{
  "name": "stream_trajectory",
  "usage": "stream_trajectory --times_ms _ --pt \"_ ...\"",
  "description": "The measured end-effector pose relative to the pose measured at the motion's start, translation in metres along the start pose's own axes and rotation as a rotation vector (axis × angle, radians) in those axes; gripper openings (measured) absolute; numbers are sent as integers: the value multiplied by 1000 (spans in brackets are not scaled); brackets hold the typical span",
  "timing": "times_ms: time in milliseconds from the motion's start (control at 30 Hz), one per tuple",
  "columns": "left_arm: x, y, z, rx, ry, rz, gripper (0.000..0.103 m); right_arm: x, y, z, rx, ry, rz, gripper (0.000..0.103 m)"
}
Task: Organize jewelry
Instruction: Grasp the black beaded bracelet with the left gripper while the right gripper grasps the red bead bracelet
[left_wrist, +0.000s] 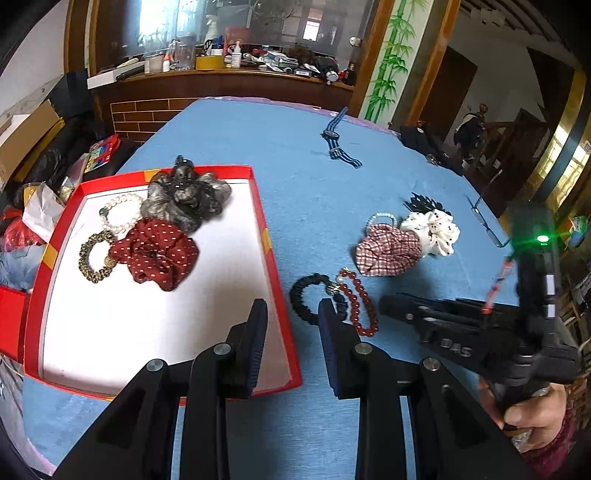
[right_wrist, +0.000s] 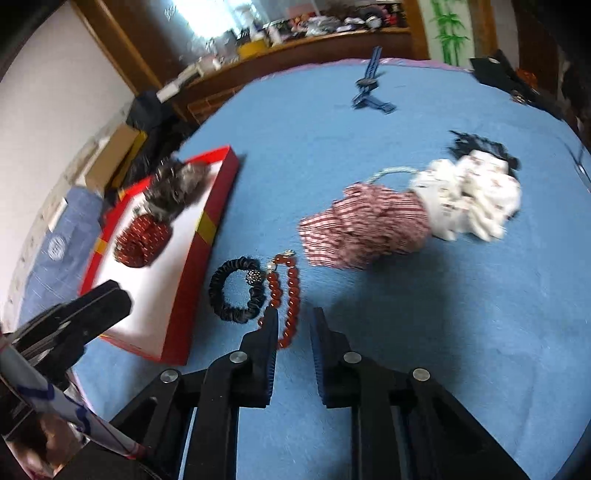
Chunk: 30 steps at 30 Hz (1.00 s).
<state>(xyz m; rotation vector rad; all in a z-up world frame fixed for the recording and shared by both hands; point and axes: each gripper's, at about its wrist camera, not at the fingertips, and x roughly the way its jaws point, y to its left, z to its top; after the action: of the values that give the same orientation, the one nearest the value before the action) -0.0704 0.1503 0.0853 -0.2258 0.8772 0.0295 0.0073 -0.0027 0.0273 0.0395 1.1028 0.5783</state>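
A red box (left_wrist: 275, 258) with a white floor holds a grey scrunchie (left_wrist: 184, 199), a dotted red scrunchie (left_wrist: 155, 251), a pearl bracelet (left_wrist: 118, 214) and a gold-black hair tie (left_wrist: 94, 258). Right of it, on the blue cloth, lie a black hair tie (right_wrist: 236, 291) and a red bead bracelet (right_wrist: 291, 291). My left gripper (left_wrist: 291, 314) hovers open over the box's right rim, empty. My right gripper (right_wrist: 295, 321) hangs just above the bracelet's near end, jaws narrowly apart with only cloth showing between them; its left fingertip (right_wrist: 271, 325) overlaps the beads.
Farther right lie a checked scrunchie (right_wrist: 365, 229), a white dotted scrunchie (right_wrist: 469, 199), a black hair clip (left_wrist: 424, 203) and a half-hidden pearl bracelet (left_wrist: 380, 218). A blue-strapped watch (left_wrist: 336, 140) lies at the far side, glasses (left_wrist: 484, 218) at the right edge. Cluttered shelves stand behind.
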Motion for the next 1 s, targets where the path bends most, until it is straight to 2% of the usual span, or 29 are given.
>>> stream_trajectory --times_ms 267,367,433,633,800,1000 --pt "-1 12 -2 -1 1 -4 27 25 14 5 -76 45 -122 16" --pt "1 10 -3 8 7 -6 27 28 20 4 -124 30 -165 15" --pt "3 6 -2 20 20 -11 27 28 19 4 -138 23 -188 8" --pt "20 -14 1 76 100 -52 27 6 -9 -1 -36 -28 -114 8" --pt "44 -29 6 79 161 -70 27 -25 -33 -7 39 -91 -27 8" --pt "77 -44 12 83 225 -52 27 -44 -48 -15 73 -131 25 8"
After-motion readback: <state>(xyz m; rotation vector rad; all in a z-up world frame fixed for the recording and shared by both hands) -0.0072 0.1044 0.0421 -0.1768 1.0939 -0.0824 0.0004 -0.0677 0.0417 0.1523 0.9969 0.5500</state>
